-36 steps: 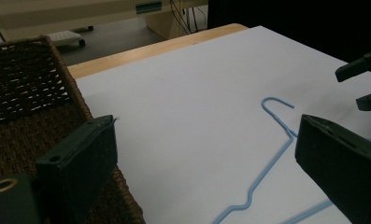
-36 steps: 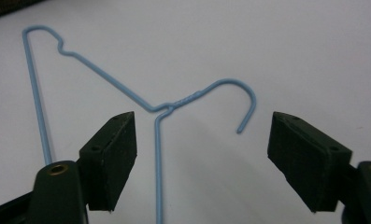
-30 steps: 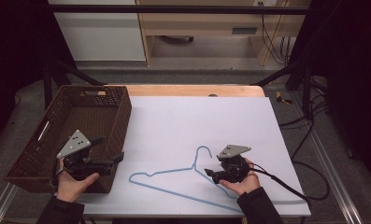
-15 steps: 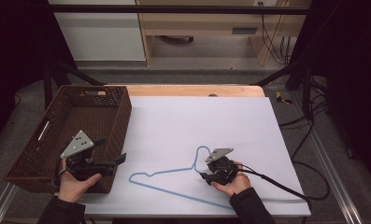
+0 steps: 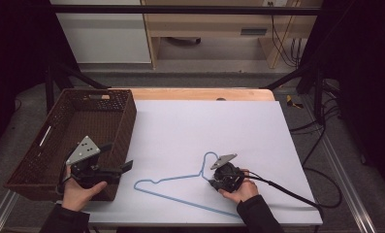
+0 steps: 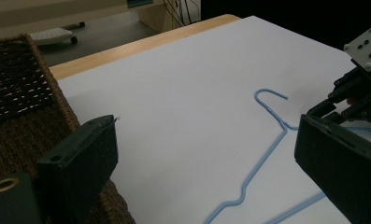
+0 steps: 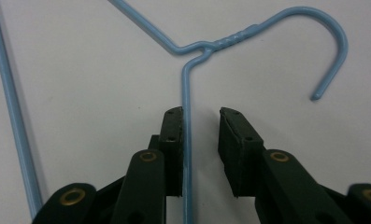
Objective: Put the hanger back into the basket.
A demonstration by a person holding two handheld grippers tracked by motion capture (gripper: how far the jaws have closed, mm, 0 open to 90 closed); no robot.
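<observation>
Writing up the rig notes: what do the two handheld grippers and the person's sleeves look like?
Both the left gripper and the right gripper are black, each with two blocky jaws, brass-coloured pivot rivets and a grey three-cornered plate with holes on top. A black cable trails from the right one. The sleeves are dark.

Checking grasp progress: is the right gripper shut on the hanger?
Open. In its own view the right gripper has a clear gap, with the blue hanger wire running between the jaws beside one of them.

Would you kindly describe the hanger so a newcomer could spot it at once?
Start at the white table, with a brown wicker basket at its left edge. On its near half, between the two handheld grippers, lies a wire hanger, flat. It is thin and light blue, its hook beside the right gripper.
</observation>
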